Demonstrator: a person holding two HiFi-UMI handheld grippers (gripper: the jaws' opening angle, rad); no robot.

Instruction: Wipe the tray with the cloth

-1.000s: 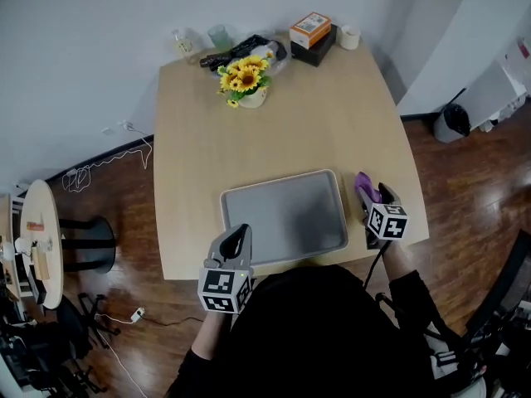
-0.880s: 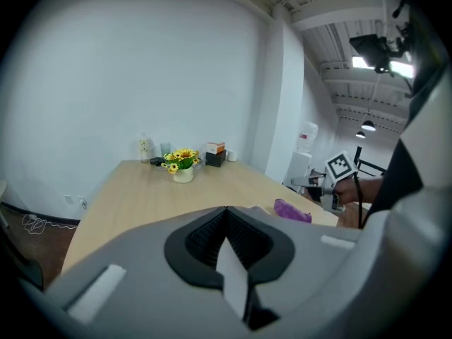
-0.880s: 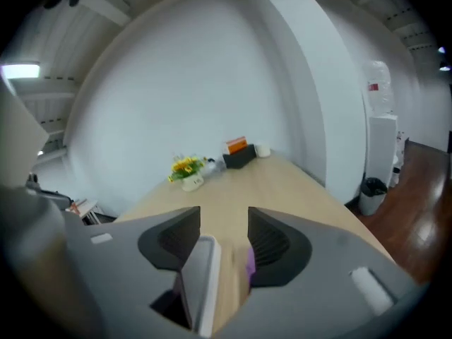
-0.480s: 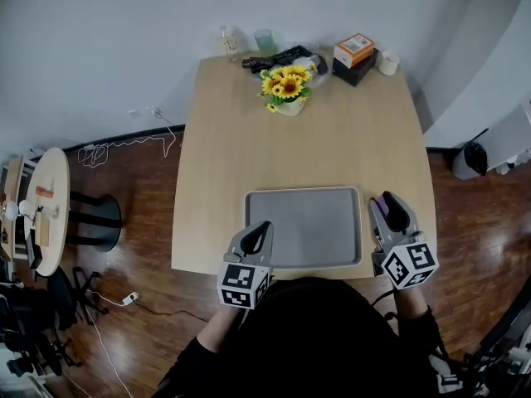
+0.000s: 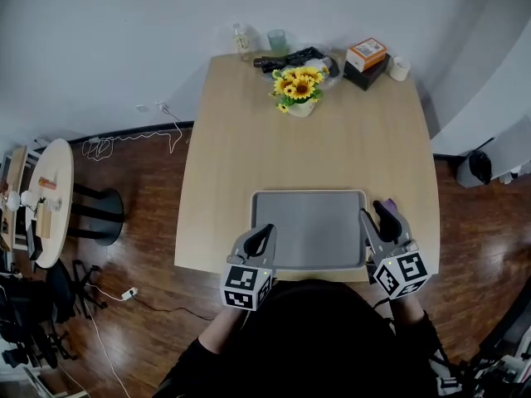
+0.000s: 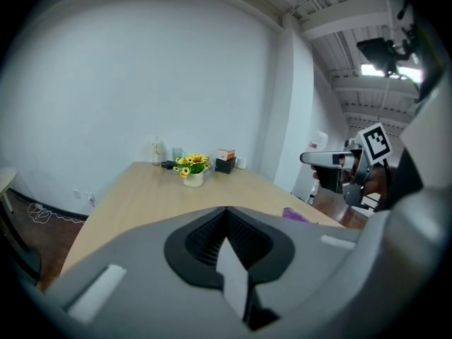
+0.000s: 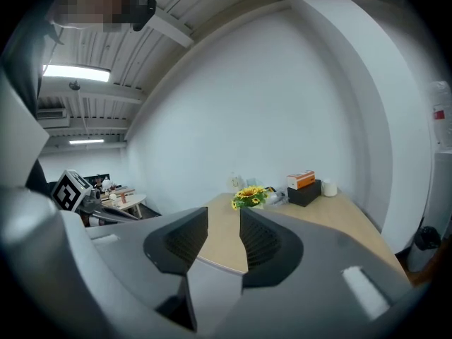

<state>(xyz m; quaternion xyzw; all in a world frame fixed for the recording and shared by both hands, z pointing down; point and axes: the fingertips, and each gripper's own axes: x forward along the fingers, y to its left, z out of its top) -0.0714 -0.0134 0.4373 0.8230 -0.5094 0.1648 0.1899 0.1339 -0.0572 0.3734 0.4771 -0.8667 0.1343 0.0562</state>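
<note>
Two grippers are hovering at the near edge of the light wooden table [image 5: 332, 148], one at each near corner of the flat grey rectangular metal tray [image 5: 309, 222], which is lying with its long side running from left to right before the person. The small crumpled purple cloth [image 5: 388, 206] is lying on the table just beside the right short edge of the tray, not on it. The right gripper [image 5: 382, 222] is standing just on the near side of this cloth and is partly covering it, so the long axis of the cloth cannot be told. Its jaws are closing, but a gap is showing between them and only the far table is appearing through it, so nothing is between the pads yet. The left gripper [image 5: 264, 239] is keeping its jaws pressed together on nothing, and the whole tray is lying between it and the cloth. The right gripper is therefore clearly the nearer one. It is looking level across the table, so it will probably need to tip down and slightly forward to reach the cloth.
</note>
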